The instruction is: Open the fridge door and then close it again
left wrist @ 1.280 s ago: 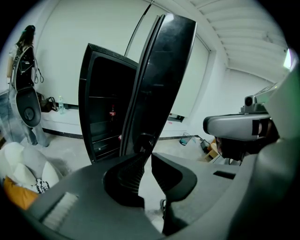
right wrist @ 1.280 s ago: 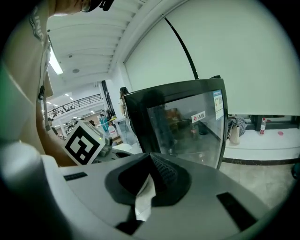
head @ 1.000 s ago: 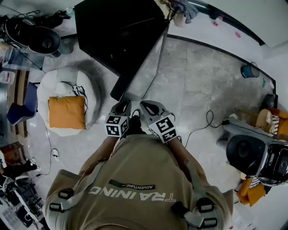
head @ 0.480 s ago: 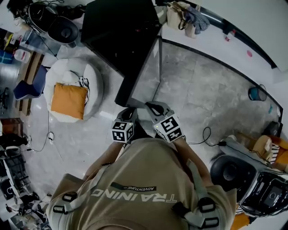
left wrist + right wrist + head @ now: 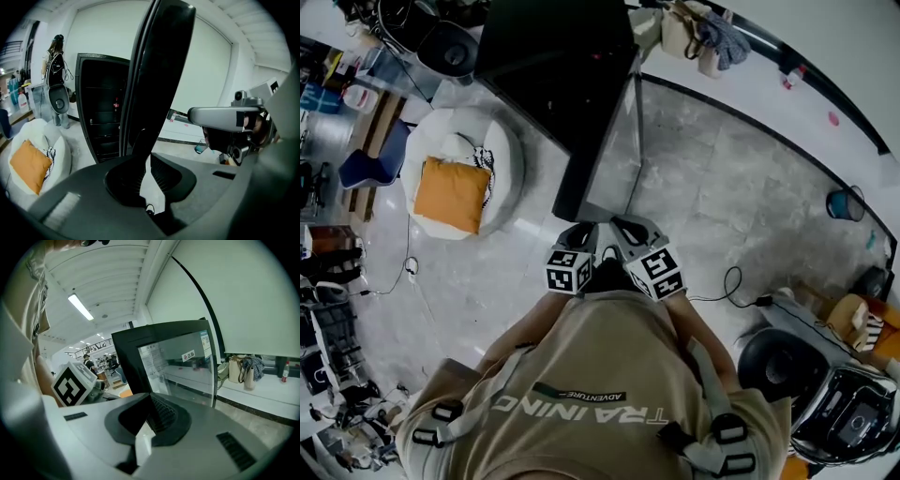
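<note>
Fridge door [image 5: 614, 159]: glass panel in a black frame, swung open from the black fridge [image 5: 553, 56]. Its free edge reaches towards the person, where both grippers meet it.
Door in left gripper view: the dark edge [image 5: 159, 70] rises tall out of the jaws, with the fridge [image 5: 101, 117] standing open behind it to the left.
Left gripper [image 5: 577, 232]: jaws nearly together round the door edge. The edge lies against the left-hand finger, and the ribbed pad [image 5: 161, 176] on the other side comes up to it at the tip. A thin wedge of pale floor shows lower down between edge and pad.
Door in right gripper view: the glass face [image 5: 178, 366] fills the middle, with stickers on it, and the black frame runs down into the jaws.
Right gripper [image 5: 630, 228]: closed on the door frame. The frame fills the left-hand side of the gap, and the ribbed pad [image 5: 164, 413] presses against its face.
Grippers together: side by side, close to each other, both on the same edge of the door just in front of the person's chest, marker cubes facing up.
Floor [image 5: 722, 187]: grey stone tiles.
Beanbag [image 5: 502, 159]: white, left of the fridge, with an orange cushion [image 5: 450, 195] on it.
</note>
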A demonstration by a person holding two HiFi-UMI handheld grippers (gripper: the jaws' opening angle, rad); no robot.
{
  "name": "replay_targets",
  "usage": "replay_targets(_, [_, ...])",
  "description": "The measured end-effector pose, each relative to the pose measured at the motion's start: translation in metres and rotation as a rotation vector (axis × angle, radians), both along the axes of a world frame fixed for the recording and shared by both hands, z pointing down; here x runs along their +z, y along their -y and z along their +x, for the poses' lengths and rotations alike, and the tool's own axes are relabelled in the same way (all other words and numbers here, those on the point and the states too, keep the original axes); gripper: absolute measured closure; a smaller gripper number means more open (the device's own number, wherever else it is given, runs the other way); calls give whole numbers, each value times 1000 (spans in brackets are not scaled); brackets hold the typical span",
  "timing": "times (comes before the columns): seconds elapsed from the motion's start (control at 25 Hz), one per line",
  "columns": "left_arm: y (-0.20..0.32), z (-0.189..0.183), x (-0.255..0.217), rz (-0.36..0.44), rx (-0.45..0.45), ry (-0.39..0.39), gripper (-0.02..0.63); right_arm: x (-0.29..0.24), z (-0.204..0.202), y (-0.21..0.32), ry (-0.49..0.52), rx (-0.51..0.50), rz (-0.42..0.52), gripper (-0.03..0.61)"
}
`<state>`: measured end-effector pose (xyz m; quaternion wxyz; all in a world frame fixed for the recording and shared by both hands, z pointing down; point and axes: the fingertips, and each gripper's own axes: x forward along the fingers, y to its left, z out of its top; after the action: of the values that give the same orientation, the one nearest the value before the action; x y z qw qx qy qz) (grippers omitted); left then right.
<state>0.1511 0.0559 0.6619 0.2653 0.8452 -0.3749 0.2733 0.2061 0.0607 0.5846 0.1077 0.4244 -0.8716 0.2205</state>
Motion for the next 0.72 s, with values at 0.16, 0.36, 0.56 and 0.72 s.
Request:
replay_targets(0.16, [-2, -1, 2, -29, 17, -30, 584, 1, -8, 1, -18, 17, -12, 583])
replay_targets(0.36, [-5, -4, 4, -51, 77, -48, 588, -6, -10, 5, -73, 49, -10, 583])
replay_targets(0.56, [-5, 1, 0, -67, 123, -79, 594, -9, -3, 11, -134, 89, -4, 583])
replay_targets(0.72, [-6, 8, 4, -90, 117, -87, 594, -6, 11, 12, -171, 103, -6, 583])
